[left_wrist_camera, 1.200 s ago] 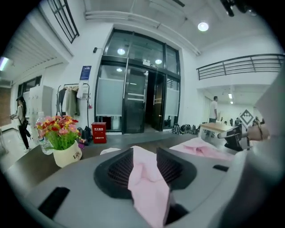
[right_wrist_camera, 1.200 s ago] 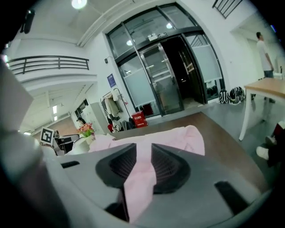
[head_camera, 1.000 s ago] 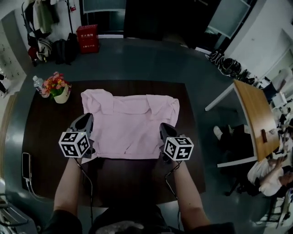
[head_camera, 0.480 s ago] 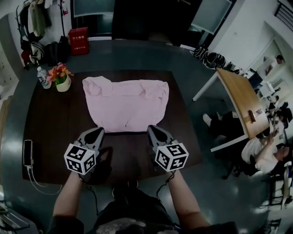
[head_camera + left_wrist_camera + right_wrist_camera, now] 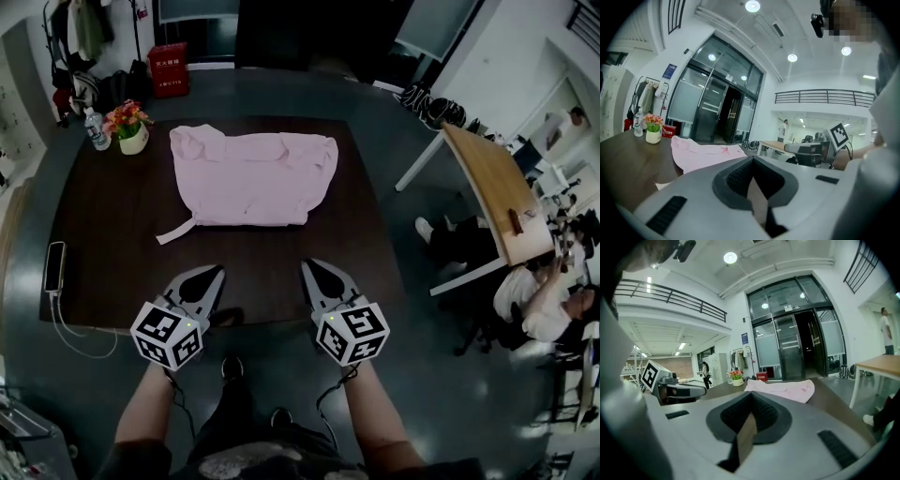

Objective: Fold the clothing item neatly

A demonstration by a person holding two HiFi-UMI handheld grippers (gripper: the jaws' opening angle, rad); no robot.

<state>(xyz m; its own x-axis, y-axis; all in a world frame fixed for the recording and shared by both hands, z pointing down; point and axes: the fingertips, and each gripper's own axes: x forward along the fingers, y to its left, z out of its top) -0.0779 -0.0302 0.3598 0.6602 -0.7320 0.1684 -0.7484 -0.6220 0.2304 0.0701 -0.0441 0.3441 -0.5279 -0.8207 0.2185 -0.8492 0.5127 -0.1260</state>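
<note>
The pink garment (image 5: 251, 178) lies flat on the far half of the dark counter (image 5: 112, 253) as a broad, roughly rectangular shape. Its far-left corner is lumpy, and a narrow pale strip (image 5: 175, 231) trails out from its near-left corner across the bare wood. The near edge looks fairly straight, but the right side bulges, so the fold is judged only partly done. Both grippers hover over the counter's near edge, well apart from the cloth. The left gripper (image 5: 208, 279) and the right gripper (image 5: 313, 277) each have their jaws pressed together with nothing between them. To carry on well, the person should probably open each gripper before reaching in. The stray strip should be tucked onto the cloth first. Then two matching corners should be pinched through all layers, lifted only slightly, and laid edge to edge so no wrinkle is trapped. At the far left a flower pot (image 5: 131, 136) and a bottle (image 5: 94, 129) stand just beside the garment, so any leftward sweep should stay low and short. A phone (image 5: 54, 267) with its cable rests at the counter's left edge.
</note>
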